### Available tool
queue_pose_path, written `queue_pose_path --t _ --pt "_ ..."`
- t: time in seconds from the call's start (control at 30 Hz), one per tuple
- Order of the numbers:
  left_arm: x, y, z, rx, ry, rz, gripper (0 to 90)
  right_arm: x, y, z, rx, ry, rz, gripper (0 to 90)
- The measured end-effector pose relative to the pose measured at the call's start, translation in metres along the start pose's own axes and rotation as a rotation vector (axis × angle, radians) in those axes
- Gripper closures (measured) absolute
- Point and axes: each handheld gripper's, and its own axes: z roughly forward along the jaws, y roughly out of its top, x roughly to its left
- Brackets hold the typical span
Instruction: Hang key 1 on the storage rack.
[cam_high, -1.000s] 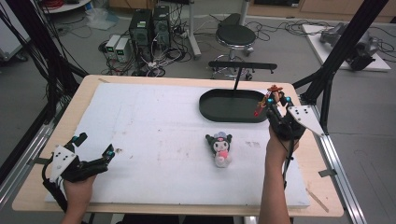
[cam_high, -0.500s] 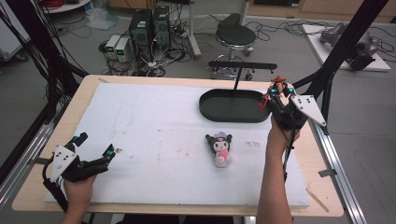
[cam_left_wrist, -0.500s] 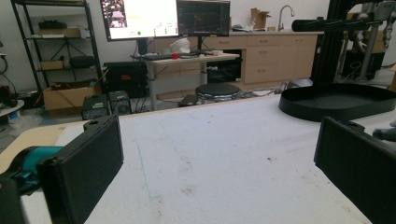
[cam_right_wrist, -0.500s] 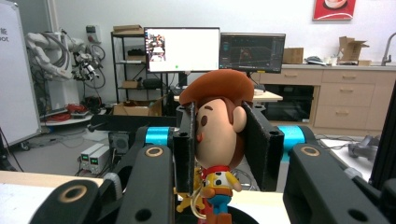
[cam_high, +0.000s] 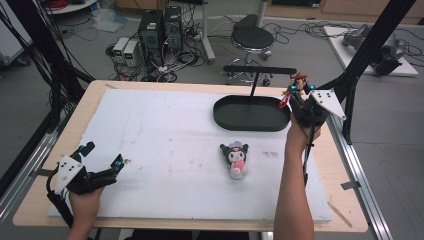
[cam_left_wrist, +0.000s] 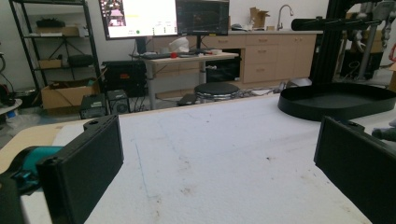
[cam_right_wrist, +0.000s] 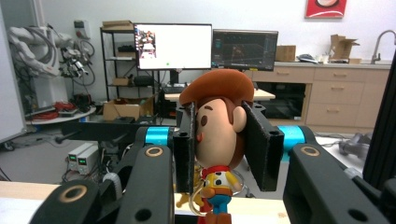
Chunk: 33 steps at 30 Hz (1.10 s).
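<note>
High view: no readable brand or label on anything; screens too far off to read. Black oval tray (cam_high: 251, 114) sits at the far right of the white foam sheet (cam_high: 165, 135) covering the table (cam_high: 345, 165). Right tool (cam_high: 297, 93) is raised just past the tray's right end, clamped on a cowboy figurine (cam_high: 295, 86) with brown hat and red-yellow body. A small black-hooded plush (cam_high: 235, 158) lies on the sheet near the tray's front edge, long axis running toward the person, head toward the tray. Left tool (cam_high: 102, 162) rests low, well apart from the tray toward the near left, jaws apart. Left gripper view: jaws wide apart, bare sheet between; tray (cam_left_wrist: 336, 100) ahead right. Right gripper view: figurine (cam_right_wrist: 220, 135) upright, head pinched between the pads, hat up, feet down, face turned left.
</note>
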Motion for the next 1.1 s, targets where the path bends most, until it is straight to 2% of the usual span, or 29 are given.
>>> queue_pose_path --t 0.3,0.5,0.6,0.73,1.1 --pt "0.0 0.0 0.0 -0.003 -0.004 -0.005 1.8 -0.004 -0.008 0.018 0.022 -0.016 -0.008 66.8" --pt "0.0 0.0 0.0 -0.004 -0.008 -0.004 1.8 -0.007 -0.007 0.029 0.024 -0.03 -0.017 66.8" --pt "0.0 0.001 0.0 -0.006 -0.009 -0.005 1.8 -0.009 -0.006 0.032 0.02 -0.041 -0.013 66.8" --pt "0.0 0.001 -0.001 -0.006 -0.01 -0.007 1.8 -0.011 -0.012 0.037 0.051 -0.054 -0.011 66.9" --pt "0.0 0.0 0.0 -0.008 -0.012 -0.011 1.8 -0.014 -0.022 0.048 0.066 -0.067 -0.022 66.9"
